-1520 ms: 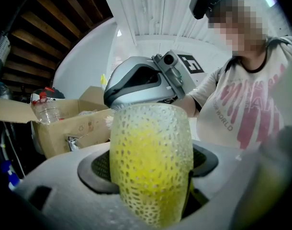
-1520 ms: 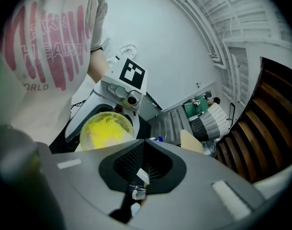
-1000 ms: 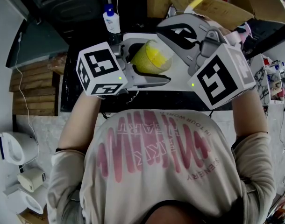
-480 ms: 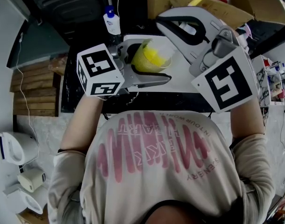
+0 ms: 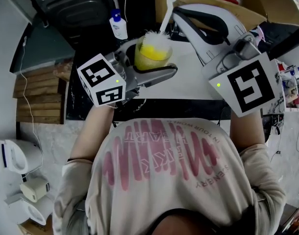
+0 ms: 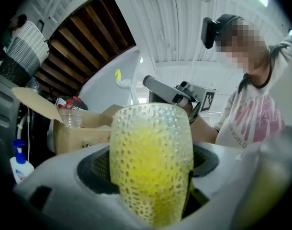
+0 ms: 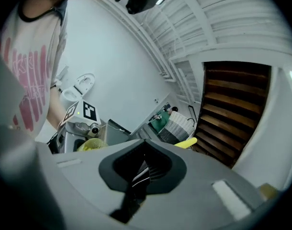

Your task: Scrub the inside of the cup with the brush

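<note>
A dimpled, yellow-tinted clear cup point(image 5: 152, 55) is gripped around its sides by my left gripper point(image 5: 155, 66), mouth facing up and away. It fills the middle of the left gripper view as the cup point(image 6: 151, 162), between the jaws of the left gripper point(image 6: 151, 195). The brush's white bristles point(image 5: 157, 37) rest at the cup's mouth. The brush's thin handle point(image 5: 167, 6) rises to a yellow tip. My right gripper point(image 5: 176, 14) is shut on the handle. In the right gripper view, the right gripper point(image 7: 141, 171) pinches the handle, whose yellow end point(image 7: 186, 143) sticks out beyond.
A white pump bottle point(image 5: 118, 22) stands behind the cup on the dark counter. An open cardboard box point(image 5: 223, 6) sits at the back right. A white tabletop point(image 5: 188, 82) lies under the grippers. A white kettle point(image 5: 12, 155) stands on the floor at the left.
The left gripper has lifted and tipped the cup more upright. The right gripper has risen, swinging the brush handle near vertical, and the white bristles now show at the cup's mouth.
</note>
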Demonstrator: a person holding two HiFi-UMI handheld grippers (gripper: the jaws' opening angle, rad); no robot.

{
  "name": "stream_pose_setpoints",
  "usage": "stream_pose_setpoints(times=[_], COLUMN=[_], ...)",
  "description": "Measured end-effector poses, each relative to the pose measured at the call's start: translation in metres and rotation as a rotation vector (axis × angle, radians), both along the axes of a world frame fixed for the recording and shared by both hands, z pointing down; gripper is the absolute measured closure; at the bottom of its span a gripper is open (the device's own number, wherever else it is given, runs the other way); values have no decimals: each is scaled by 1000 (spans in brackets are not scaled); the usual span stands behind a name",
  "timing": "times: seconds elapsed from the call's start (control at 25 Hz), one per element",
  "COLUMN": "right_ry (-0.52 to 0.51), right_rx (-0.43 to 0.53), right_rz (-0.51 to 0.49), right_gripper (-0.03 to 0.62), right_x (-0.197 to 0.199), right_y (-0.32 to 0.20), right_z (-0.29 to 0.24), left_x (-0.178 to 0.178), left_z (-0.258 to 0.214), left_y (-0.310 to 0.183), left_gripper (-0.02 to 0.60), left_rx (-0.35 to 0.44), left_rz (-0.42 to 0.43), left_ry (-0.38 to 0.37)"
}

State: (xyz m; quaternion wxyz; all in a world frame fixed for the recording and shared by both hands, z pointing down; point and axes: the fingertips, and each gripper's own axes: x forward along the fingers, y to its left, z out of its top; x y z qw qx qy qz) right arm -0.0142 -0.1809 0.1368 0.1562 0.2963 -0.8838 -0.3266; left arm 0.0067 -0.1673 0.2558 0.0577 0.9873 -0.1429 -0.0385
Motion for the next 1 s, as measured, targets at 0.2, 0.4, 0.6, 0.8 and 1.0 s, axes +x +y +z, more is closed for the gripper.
stream_pose_setpoints(times=[0.2, 0.4, 0.6, 0.8, 1.0], right_ry=[-207, -350, -593, -755, -844], right_rx=[-93, -169, -344, -533, -680], right_rz=[0, -13, -48, -17, 22], right_gripper=[580, 581, 580, 582, 582], right_x=[16, 29, 38, 49, 63], right_y=[-10, -15, -20, -35, -44], right_z=[-4, 2, 12, 39, 77], left_x=[-6, -3, 0, 3, -7], left_z=[-5, -9, -20, -26, -17], left_y=[-10, -12, -12, -14, -26], left_gripper=[192, 192, 192, 192, 192], left_rx=[2, -5, 30, 63, 29], left_rz=[-75, -103, -145, -196, -313], left_ry=[42, 69, 101, 117, 151])
